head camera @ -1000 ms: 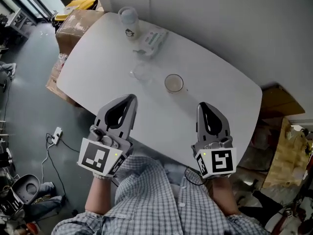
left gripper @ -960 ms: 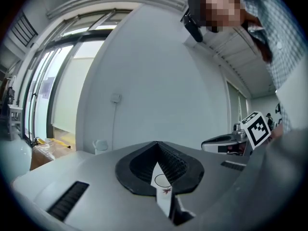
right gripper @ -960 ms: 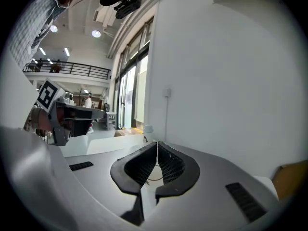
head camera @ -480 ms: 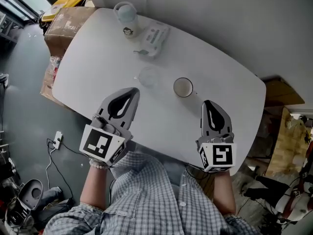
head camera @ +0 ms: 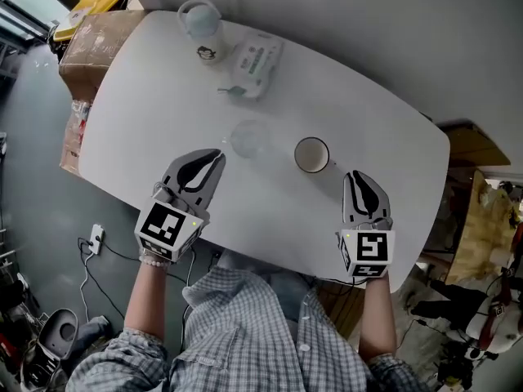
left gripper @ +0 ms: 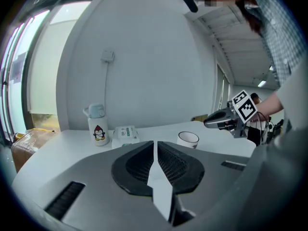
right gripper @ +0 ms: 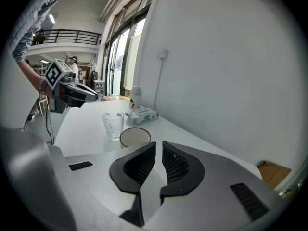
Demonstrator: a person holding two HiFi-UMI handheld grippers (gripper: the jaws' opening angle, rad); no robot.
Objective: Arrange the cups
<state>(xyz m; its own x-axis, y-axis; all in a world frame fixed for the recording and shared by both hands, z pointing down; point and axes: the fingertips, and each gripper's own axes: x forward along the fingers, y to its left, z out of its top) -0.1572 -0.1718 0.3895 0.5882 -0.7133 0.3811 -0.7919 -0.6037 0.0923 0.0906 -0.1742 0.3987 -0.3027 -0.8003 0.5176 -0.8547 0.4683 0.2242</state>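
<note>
On the white table [head camera: 163, 96] a clear glass [head camera: 248, 137] stands just left of a white cup [head camera: 311, 154] with a dark rim. My left gripper [head camera: 217, 153] is shut and empty, its tips close to the glass on the near left. My right gripper [head camera: 356, 175] sits near and right of the cup, jaws together with only a thin slit, holding nothing. The right gripper view shows the cup [right gripper: 135, 137] and glass [right gripper: 112, 124] just beyond the jaws. In the left gripper view the cup [left gripper: 187, 138] shows past the jaws; the glass is hidden.
A pale-blue-capped bottle with a penguin [head camera: 200, 27] and a pack of wipes [head camera: 255, 60] stand at the table's far side by the wall. Cardboard boxes [head camera: 90, 35] sit on the floor at the far left. Cables and clutter lie beside the table's near edge.
Both grippers have sunk toward the table and come closer to the glass and the cup. Their jaws look the same as before.
</note>
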